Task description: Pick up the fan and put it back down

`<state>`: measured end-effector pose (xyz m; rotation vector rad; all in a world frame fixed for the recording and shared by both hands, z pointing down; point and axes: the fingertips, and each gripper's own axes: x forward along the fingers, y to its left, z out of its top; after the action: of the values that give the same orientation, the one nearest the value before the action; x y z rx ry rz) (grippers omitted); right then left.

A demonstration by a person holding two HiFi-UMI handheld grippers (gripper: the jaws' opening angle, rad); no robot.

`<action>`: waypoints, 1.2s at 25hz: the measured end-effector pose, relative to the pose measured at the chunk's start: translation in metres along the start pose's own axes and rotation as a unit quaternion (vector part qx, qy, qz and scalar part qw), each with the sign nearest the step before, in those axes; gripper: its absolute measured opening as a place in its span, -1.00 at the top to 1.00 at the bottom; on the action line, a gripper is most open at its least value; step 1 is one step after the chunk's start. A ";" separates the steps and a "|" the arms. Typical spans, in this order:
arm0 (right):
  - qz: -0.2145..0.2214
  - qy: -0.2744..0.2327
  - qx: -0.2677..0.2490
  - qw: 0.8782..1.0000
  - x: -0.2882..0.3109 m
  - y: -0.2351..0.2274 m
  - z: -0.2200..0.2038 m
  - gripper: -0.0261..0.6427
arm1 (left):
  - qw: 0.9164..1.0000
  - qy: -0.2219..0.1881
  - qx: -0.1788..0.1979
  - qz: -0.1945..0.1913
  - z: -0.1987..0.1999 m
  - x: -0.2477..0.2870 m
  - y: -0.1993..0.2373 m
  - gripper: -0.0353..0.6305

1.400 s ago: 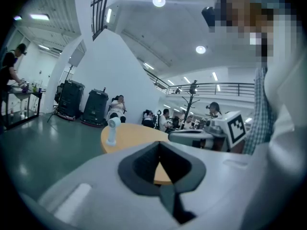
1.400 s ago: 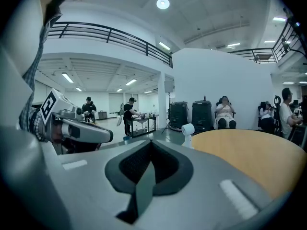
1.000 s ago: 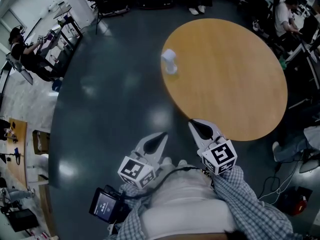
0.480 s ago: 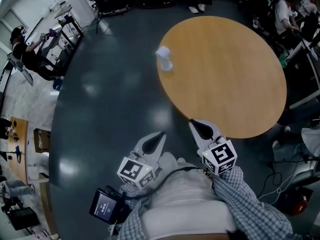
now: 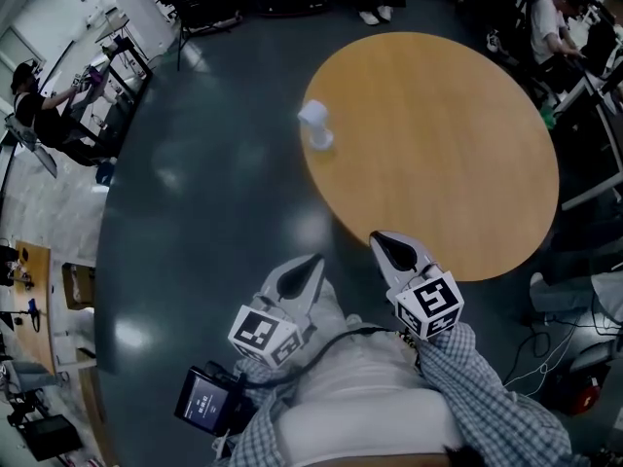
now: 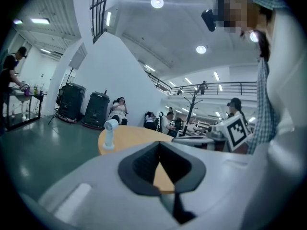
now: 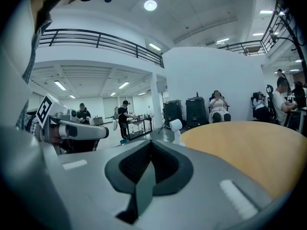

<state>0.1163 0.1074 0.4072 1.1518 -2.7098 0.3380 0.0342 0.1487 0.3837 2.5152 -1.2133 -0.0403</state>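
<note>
**Both tongs shut and empty, fan standing on the desk**

A small white fan (image 5: 314, 125) with a round head on a slim stem stands upright on its base on the round, light-brown wooden desk (image 5: 438, 144). It is close to the desk's left rim as the head view shows it. In the left gripper view the fan (image 6: 110, 133) stands at the desk's (image 6: 129, 135) near-left edge. In the right gripper view it (image 7: 176, 130) stands at the far-left edge of the desk (image 7: 249, 143). Nothing touches it.

The left tongs (image 5: 310, 266) are grey with dark inner pads. They hang over the dark grey-green floor (image 5: 214, 193), short of the desk's near rim and well apart from the fan. Seen from their own camera, the left tongs (image 6: 159, 147) have their tips together, with nothing between the pads.

The right tongs (image 5: 382, 241) point at the desk's near rim, also well apart from the fan. In their own view the right tongs (image 7: 151, 150) are fully closed, pad against pad, and hold nothing.

Each pair of tongs carries a white cube with black square markers (image 5: 428, 305). A checked sleeve (image 5: 487, 397) runs back from the right one, away from the desk.
</note>
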 end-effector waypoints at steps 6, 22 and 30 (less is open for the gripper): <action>0.001 -0.014 -0.001 1.000 0.061 -0.015 0.023 0.91 | 1.000 -0.001 -0.002 -0.006 0.018 0.021 0.056 0.90; 0.002 0.088 -0.062 0.994 0.184 -0.084 -0.018 0.44 | 0.998 0.053 -0.043 -0.009 0.030 0.070 0.145 0.90; 0.010 0.130 -0.113 0.985 0.260 -0.118 -0.048 0.28 | 0.994 0.068 -0.076 0.029 0.015 0.078 0.172 0.90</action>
<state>0.0277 -0.1368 0.5341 0.9464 -2.4589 0.1651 -0.0488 -0.0141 0.4339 2.3106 -1.1816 0.0517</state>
